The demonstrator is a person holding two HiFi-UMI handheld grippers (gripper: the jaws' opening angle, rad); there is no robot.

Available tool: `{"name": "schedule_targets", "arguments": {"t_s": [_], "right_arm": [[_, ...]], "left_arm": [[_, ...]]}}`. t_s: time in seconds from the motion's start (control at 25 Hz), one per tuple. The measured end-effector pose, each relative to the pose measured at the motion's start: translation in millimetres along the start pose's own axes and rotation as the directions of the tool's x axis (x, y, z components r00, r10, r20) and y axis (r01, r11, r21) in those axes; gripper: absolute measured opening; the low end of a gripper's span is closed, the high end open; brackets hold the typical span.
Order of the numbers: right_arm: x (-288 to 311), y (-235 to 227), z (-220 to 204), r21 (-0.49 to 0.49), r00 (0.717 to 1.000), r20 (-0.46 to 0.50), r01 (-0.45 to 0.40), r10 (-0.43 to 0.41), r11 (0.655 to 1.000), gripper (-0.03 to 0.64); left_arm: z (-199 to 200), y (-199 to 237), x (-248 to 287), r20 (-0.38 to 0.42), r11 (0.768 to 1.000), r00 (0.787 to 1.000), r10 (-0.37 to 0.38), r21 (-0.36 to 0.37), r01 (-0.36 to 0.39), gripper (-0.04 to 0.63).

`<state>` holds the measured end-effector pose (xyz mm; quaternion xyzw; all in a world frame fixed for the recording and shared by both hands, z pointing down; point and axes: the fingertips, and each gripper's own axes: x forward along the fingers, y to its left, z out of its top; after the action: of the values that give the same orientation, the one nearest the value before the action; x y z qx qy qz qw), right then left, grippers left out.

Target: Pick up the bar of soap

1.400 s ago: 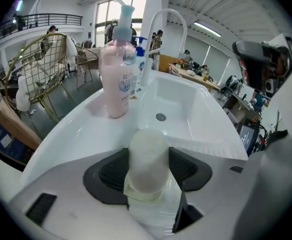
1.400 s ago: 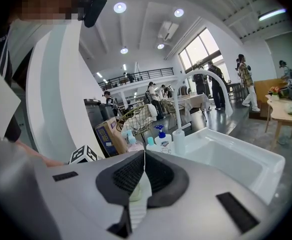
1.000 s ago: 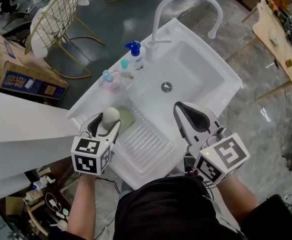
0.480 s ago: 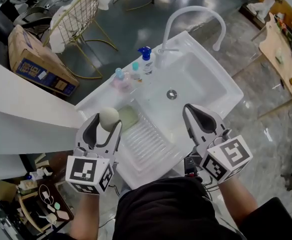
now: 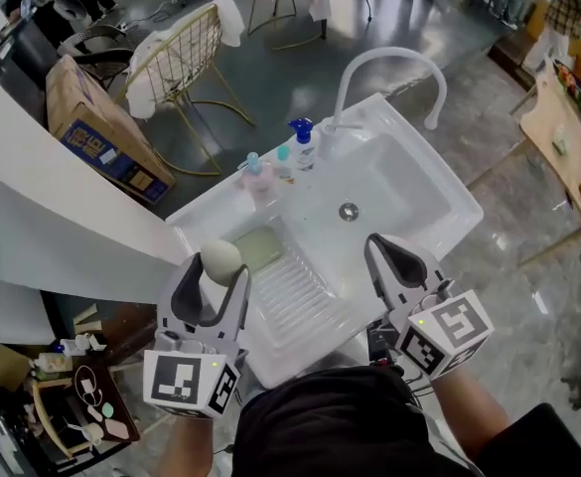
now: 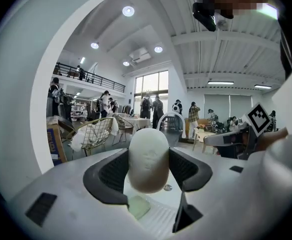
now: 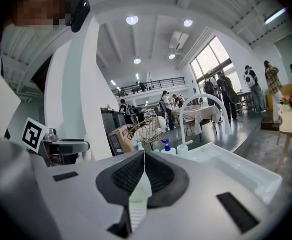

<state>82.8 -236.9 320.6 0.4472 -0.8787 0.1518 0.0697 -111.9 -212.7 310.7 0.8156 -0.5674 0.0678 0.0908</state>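
Left gripper (image 5: 217, 271) has come up and back from the sink (image 5: 439, 182) over the last second. The bar of soap (image 6: 146, 156) is clamped between its jaws, in the air over the sink's ribbed drainboard (image 5: 295, 286), clear of the green pad (image 5: 258, 249) it sat against. Pick looks done. The head camera moved too, so how much it lifted is a guess. Right gripper (image 5: 384, 249) has jaws closed together, empty, at the sink's front edge. Pump bottle (image 5: 302, 139) and faucet (image 5: 389, 63) are at the sink's back rim, not in the way.
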Motion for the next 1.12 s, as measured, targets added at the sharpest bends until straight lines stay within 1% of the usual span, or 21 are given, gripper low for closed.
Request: {"name": "schedule_targets", "arguments": {"t_s": [0.24,0.4,0.6,0.76,0.96,1.12], "right_arm": [[-8,11,-2,-0.003,0.999,0.005,-0.039,0.039,0.999,0.009],[-14,16,0,-0.014,0.999,0.017,-0.045,0.045,0.999,0.009],[-22,24,5,-0.024,0.998,0.047,-0.029,0.03,0.999,0.009],[-36,32,8,-0.03,0.998,0.061,0.001,0.001,1.0,0.009],[-59,54,0,-0.028,0.998,0.057,0.026,-0.024,0.999,0.009],[-74,72,-10,-0.021,0.998,0.049,0.046,-0.045,0.999,0.009]], "left_arm": [[21,-14,-20,0.067,1.0,0.998,0.018,0.009,-0.019,0.252],[29,-19,-31,0.097,1.0,0.995,0.02,0.019,-0.022,0.252],[28,-23,-40,0.097,0.999,0.995,-0.02,0.032,0.017,0.252],[29,-25,-54,0.102,0.999,0.994,-0.042,0.032,0.039,0.252],[29,-25,-84,0.108,0.998,0.993,-0.052,0.036,0.049,0.252],[22,-24,-112,0.11,0.998,0.992,-0.056,0.044,0.052,0.253]]}}
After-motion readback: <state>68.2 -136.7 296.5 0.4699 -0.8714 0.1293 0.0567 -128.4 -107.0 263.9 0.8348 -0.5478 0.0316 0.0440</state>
